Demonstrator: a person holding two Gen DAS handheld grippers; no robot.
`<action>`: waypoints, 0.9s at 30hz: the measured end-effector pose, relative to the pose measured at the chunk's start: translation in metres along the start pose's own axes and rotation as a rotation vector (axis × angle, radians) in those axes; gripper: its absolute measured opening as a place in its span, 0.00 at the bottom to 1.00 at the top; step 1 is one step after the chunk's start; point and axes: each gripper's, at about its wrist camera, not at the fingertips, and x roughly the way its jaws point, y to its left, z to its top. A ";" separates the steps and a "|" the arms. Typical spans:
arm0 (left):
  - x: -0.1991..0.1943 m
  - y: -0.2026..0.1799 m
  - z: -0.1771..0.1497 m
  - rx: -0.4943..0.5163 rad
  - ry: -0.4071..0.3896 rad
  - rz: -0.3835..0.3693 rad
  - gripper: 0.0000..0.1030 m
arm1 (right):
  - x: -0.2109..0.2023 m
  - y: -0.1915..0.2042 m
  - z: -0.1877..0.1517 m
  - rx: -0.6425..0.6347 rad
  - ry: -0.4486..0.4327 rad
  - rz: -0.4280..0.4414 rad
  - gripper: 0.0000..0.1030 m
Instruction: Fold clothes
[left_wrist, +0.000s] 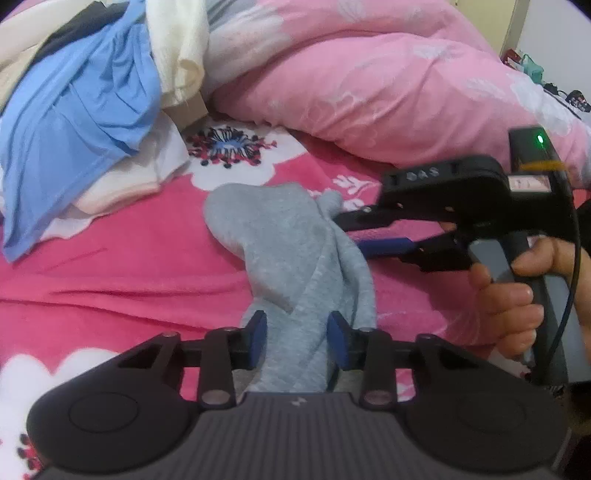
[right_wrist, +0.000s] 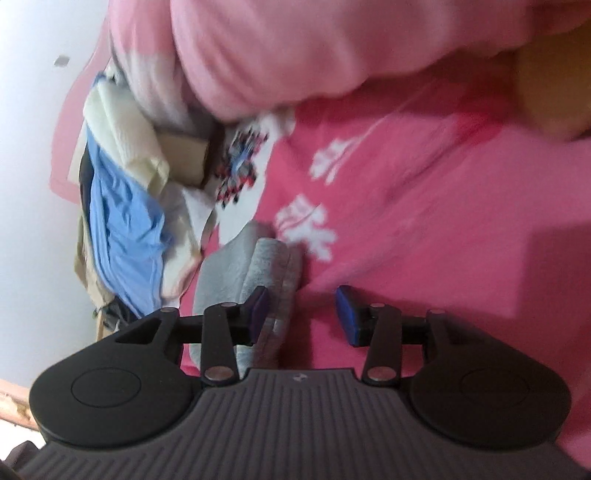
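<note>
Left gripper (left_wrist: 297, 341) clamped on grey cloth (left_wrist: 280, 236); right gripper (right_wrist: 301, 314) spread apart, just beside it. Best to pinch 1 edge, keep tension, avoid bunching.

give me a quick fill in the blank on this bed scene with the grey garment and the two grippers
1. The garment between the left gripper's fingers is ____ in colour.
2. The right gripper has its fingers ____, with nothing between them.
3. The bedsheet under the garment is mainly ____.
4. In the clothes pile, the large blue garment lies to the ____ of the grey one in the left wrist view.

Missing words: grey; open; pink; left
</note>
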 end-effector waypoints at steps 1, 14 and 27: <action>0.002 -0.001 -0.001 0.001 0.000 -0.005 0.34 | 0.002 0.003 0.000 -0.015 0.006 -0.001 0.36; -0.013 0.010 -0.010 -0.095 -0.060 -0.004 0.08 | 0.001 0.027 -0.008 -0.138 0.087 -0.028 0.03; -0.042 0.050 0.020 -0.432 -0.167 -0.174 0.07 | -0.168 0.051 0.006 -0.379 -0.040 -0.146 0.02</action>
